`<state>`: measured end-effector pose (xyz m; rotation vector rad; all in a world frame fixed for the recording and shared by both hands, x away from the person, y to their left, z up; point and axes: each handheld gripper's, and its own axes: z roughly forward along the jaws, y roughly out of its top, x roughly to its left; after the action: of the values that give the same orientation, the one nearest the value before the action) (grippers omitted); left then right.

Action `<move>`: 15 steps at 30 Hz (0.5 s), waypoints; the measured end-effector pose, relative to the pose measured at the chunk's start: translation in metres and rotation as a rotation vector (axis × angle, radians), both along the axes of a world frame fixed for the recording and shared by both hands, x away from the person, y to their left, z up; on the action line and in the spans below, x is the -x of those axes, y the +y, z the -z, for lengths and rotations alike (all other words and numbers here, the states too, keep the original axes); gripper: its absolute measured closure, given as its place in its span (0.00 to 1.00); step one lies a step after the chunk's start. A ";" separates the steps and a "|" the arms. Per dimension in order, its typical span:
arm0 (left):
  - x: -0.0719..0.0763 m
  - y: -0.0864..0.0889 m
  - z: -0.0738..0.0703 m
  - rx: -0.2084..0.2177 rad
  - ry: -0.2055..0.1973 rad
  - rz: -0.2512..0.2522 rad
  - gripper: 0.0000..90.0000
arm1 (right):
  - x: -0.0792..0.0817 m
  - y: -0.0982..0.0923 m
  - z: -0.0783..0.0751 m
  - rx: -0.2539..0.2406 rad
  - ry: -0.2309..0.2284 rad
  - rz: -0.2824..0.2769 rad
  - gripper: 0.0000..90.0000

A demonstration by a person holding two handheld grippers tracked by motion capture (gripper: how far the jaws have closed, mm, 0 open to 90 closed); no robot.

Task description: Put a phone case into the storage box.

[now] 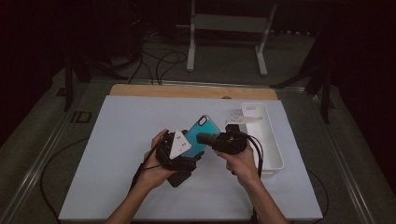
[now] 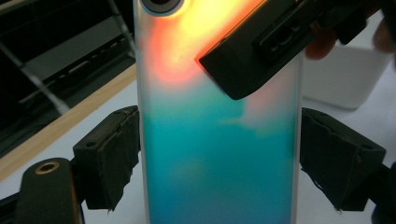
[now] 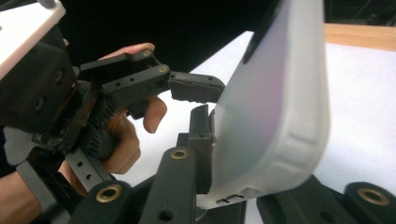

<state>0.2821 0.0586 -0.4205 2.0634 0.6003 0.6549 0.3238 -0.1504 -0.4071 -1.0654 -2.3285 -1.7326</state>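
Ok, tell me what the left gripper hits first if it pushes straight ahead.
The right gripper, clamped on the case just ahead of the left gripper; past it probably the tray, though depth is unclear.

One phone case (image 1: 201, 135), one white tray (image 1: 273, 149), two claws: left (image 1: 194, 156), right (image 1: 201, 138).

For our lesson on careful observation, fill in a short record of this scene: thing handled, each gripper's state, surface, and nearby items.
thing handled: teal phone case, lifted off the table
left gripper: clamped across the case's two long edges
right gripper: shut on the case's edge, nearer the camera hole
surface: white sheet
nearby: white tray to the right
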 end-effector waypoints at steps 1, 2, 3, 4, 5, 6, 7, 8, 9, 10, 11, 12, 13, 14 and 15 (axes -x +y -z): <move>0.000 0.000 0.000 -0.004 0.004 -0.006 0.20 | 0.000 0.001 0.001 0.009 -0.005 0.005 0.95; -0.001 0.001 0.001 0.004 0.017 -0.003 0.21 | 0.001 0.001 0.001 0.017 -0.023 0.015 0.96; -0.002 0.001 0.002 0.008 0.028 0.001 0.18 | 0.001 0.001 0.001 0.018 -0.027 0.021 0.96; -0.002 0.001 0.002 0.008 0.028 0.001 0.17 | 0.001 0.001 0.001 0.018 -0.027 0.021 0.96; -0.003 0.003 0.004 0.018 0.040 0.000 0.17 | 0.001 0.001 0.002 0.015 -0.025 0.023 0.96; -0.004 0.004 0.004 0.029 0.050 0.001 0.16 | 0.001 0.001 0.001 0.019 -0.032 0.031 0.96; -0.005 0.005 0.004 0.038 0.057 0.000 0.16 | 0.001 0.001 0.001 0.020 -0.033 0.031 0.96; -0.005 0.006 0.005 0.050 0.065 0.000 0.16 | 0.001 0.000 0.000 0.024 -0.036 0.032 0.96; -0.006 0.008 0.004 0.069 0.081 0.012 0.15 | 0.001 0.000 0.000 0.026 -0.041 0.033 0.96; -0.006 0.008 0.004 0.069 0.081 0.012 0.14 | 0.001 0.000 0.000 0.026 -0.041 0.033 0.96; -0.007 0.010 0.004 0.085 0.102 0.023 0.14 | 0.001 0.000 0.000 0.027 -0.045 0.032 0.96; -0.008 0.011 0.003 0.091 0.116 0.033 0.12 | 0.001 -0.001 -0.001 0.029 -0.047 0.031 0.96; -0.009 0.012 0.003 0.093 0.131 0.040 0.11 | 0.001 -0.001 -0.001 0.027 -0.048 0.028 0.96; -0.009 0.012 0.004 0.097 0.143 0.048 0.09 | 0.001 -0.001 -0.001 0.026 -0.051 0.025 0.96; -0.009 0.012 0.004 0.097 0.154 0.056 0.08 | 0.002 -0.002 -0.001 0.023 -0.055 0.022 0.96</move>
<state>0.2916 0.0709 -0.4243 2.0439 0.6468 0.4289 0.3222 -0.1520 -0.4063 -1.0635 -2.3834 -1.7694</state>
